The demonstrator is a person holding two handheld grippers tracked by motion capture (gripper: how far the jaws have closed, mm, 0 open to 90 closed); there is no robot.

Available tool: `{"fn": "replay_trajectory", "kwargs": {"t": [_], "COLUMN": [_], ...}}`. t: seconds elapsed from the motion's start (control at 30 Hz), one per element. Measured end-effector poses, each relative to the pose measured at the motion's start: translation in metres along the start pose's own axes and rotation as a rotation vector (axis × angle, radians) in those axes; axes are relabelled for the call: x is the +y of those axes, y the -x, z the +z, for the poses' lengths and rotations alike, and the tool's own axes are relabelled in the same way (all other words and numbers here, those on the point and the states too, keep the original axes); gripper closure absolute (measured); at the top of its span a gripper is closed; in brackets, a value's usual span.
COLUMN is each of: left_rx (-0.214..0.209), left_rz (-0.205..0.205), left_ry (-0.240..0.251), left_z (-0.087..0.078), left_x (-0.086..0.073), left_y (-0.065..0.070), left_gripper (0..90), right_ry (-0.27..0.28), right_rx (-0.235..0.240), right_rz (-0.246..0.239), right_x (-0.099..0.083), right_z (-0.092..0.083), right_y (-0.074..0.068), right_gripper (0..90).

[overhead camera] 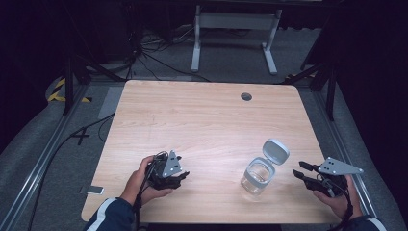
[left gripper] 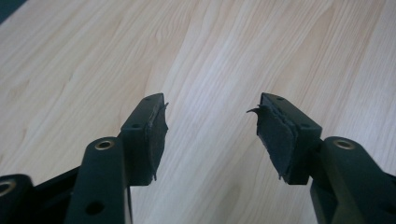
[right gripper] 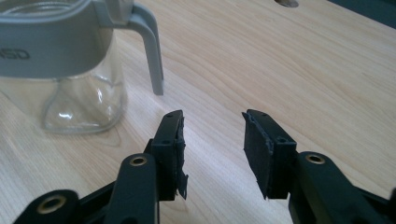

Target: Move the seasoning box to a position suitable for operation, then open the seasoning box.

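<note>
Two grippers are in my hands, one low at each near corner of the pale wooden worktop (overhead camera: 202, 115). My left gripper (overhead camera: 179, 176) sits over the near left part of the worktop, my left hand (overhead camera: 144, 180) wrapped around its body; in the left gripper view its jaws stand well apart, with bare wood grain between them and frayed black pads (left gripper: 156, 135) facing each other. My right gripper (overhead camera: 300, 169) is held at the near right edge, my right hand (overhead camera: 339, 199) behind it, and its jaws point left toward a clear glass jar (overhead camera: 257, 177). In the right gripper view these jaws are also spread, holding nothing, their pads (right gripper: 256, 149) ragged at the edges.

The jar stands upright on the worktop, just left of my right gripper and apart from it. It has a grey collar around its mouth, and its grey lid (overhead camera: 275, 150) is flipped up and back on a hinge, leaving the mouth uncovered. I cannot tell whether anything is inside. Toward the far edge of the worktop lies a small round grey cable port (overhead camera: 246, 96). Beyond the worktop, white desk legs (overhead camera: 197, 43) stand on the grey floor among loose black cables.
</note>
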State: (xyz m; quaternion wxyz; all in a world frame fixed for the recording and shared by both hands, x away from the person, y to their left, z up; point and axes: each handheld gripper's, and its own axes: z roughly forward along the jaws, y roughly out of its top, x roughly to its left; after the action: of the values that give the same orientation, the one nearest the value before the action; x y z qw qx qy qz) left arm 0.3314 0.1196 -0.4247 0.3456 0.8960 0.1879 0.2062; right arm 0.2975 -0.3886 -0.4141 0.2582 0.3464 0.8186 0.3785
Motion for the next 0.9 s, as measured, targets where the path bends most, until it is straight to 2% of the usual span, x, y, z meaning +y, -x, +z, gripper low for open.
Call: {"fn": "replay_trajectory", "kwargs": {"t": [0.2, 0.33, 0.5, 0.67, 0.8, 0.83, 0.9], "left_rx": [0.021, 0.029, 0.023, 0.004, -0.013, -0.016, -0.024], "left_rz": [-0.041, -0.053, -0.105, -0.160, -0.222, -0.227, -0.269], "left_ry": [-0.028, -0.057, -0.068, -0.071, -0.045, -0.044, -0.025], "left_z": [-0.007, -0.011, -0.016, -0.020, -0.021, -0.022, -0.023], "left_x": [-0.030, -0.048, -0.068, -0.088, -0.101, -0.104, -0.111], "left_y": [-0.007, -0.010, -0.016, -0.021, -0.024, -0.026, -0.028], "left_gripper": [32.0, 29.4, 27.8, 25.2, 22.8, 22.1, 20.6], "right_ry": [-0.029, -0.056, -0.075, -0.074, -0.082, -0.086, -0.088], "right_rx": [-0.025, -0.042, -0.051, -0.048, -0.038, -0.037, -0.031], "right_rz": [0.009, 0.008, 0.032, 0.092, 0.149, 0.157, 0.175], "right_x": [-0.009, -0.019, -0.033, -0.049, -0.062, -0.064, -0.067], "right_z": [0.002, 0.004, 0.004, 0.002, 0.003, 0.003, 0.004], "right_y": [0.002, 0.003, 0.008, 0.013, 0.018, 0.019, 0.021], "right_gripper": [49.3, 45.8, 41.4, 38.8, 37.4, 36.3, 34.6]}}
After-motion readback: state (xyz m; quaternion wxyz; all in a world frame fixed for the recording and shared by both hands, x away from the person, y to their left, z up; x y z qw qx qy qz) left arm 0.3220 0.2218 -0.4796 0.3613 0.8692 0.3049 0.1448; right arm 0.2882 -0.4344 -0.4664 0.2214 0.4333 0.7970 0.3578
